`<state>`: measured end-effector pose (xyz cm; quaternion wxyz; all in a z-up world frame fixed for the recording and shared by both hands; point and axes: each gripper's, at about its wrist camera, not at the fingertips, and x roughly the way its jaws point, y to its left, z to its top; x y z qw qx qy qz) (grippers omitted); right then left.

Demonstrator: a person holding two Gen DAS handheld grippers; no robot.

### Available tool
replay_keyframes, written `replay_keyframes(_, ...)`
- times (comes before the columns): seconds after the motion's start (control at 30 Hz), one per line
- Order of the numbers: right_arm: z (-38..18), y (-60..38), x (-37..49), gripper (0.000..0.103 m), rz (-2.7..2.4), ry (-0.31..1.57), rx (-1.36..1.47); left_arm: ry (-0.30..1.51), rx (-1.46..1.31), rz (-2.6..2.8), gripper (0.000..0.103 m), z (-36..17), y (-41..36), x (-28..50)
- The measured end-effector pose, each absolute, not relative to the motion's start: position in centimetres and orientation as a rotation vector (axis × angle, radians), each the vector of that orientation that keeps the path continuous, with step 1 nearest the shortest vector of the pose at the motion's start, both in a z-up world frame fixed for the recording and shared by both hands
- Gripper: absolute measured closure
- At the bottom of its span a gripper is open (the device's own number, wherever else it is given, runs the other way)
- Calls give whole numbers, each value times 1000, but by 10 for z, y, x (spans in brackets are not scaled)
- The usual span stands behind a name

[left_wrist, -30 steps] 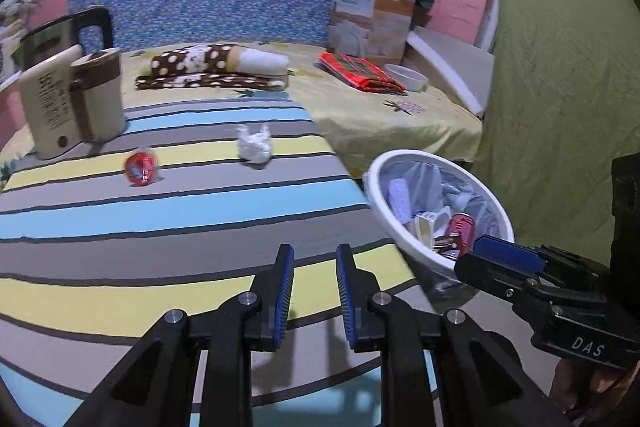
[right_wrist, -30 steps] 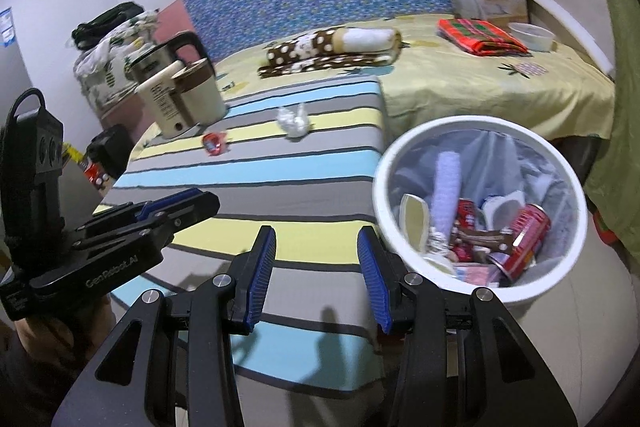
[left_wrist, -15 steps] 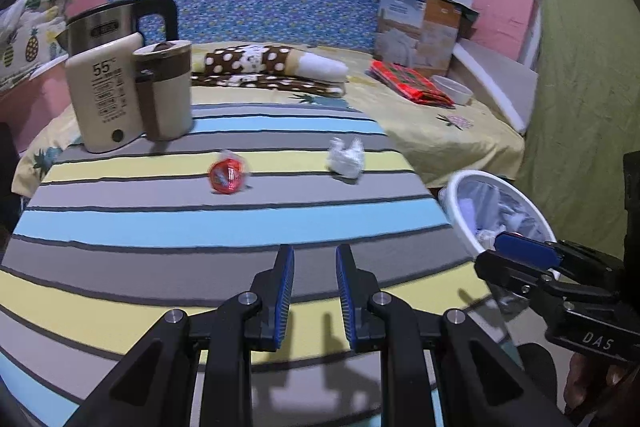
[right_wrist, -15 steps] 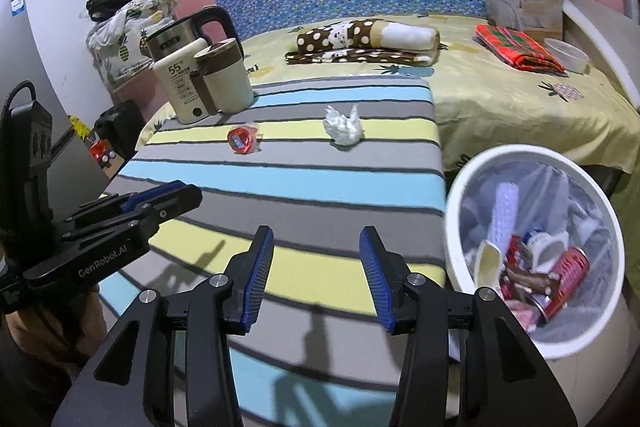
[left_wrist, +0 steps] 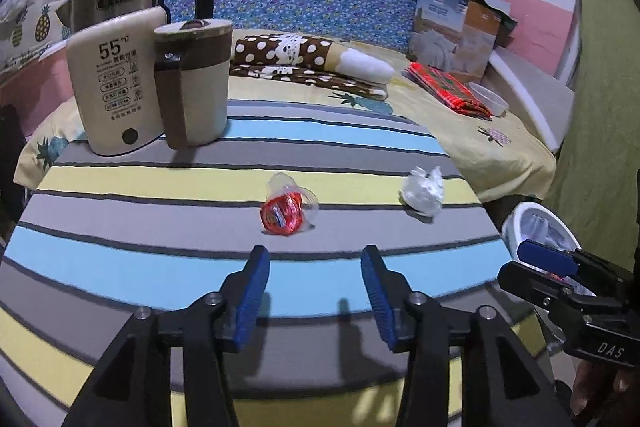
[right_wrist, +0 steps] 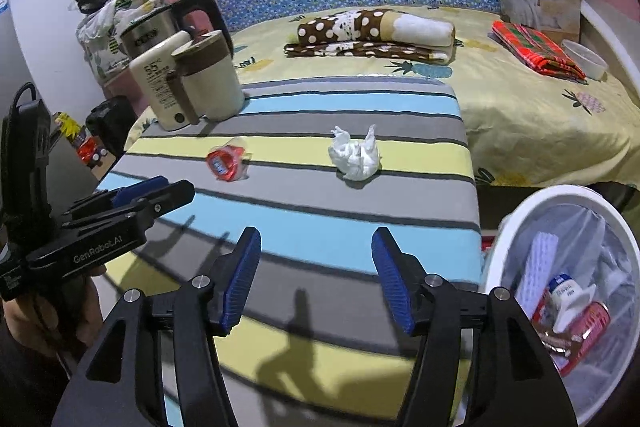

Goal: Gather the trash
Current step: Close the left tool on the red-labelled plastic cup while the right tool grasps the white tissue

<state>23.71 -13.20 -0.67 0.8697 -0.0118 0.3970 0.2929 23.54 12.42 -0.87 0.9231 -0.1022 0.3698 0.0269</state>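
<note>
1. Currently the left gripper (left_wrist: pixel 314 291) has just been opening; jaws wide, empty, above the striped table (left_wrist: pixel 160 251).
2. Right gripper (right_wrist: pixel 316 277) likewise opening, empty.
3. Red wrapper (left_wrist: pixel 285 213) and crumpled tissue (right_wrist: pixel 355 155) lie on the table, apart.
4. Trash bin (right_wrist: pixel 520 223) stands beside the table; contents partly unclear.

Both grippers have moved away from the trash bin (right_wrist: pixel 532 211) toward the striped table (left_wrist: pixel 120 251). The left gripper (left_wrist: pixel 315 293) now faces the red wrapper (left_wrist: pixel 282 213), and its jaws have just been opening, with nothing between them. The right gripper (right_wrist: pixel 316 277) has opened wider too, also empty, and faces the crumpled tissue (right_wrist: pixel 354 155).
</note>
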Motion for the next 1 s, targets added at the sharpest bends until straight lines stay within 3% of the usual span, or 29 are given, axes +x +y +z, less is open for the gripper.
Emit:
replay_keyframes(0.77, -31, -111, 308, 43, 568, 881, -57, 835, -211, 98, 55, -44, 139, 306)
replay_keyframes(0.8, -31, -110, 309, 44, 578, 882, -48, 838, -208, 95, 59, -45, 138, 306)
replay_keyframes(0.87, -30, -111, 308, 62, 599, 878, -31, 837, -204, 95, 59, -46, 137, 306)
replay_keyframes(1.0, -29, -113, 304, 71, 602, 874, -36, 824, -203, 96, 60, -44, 136, 304)
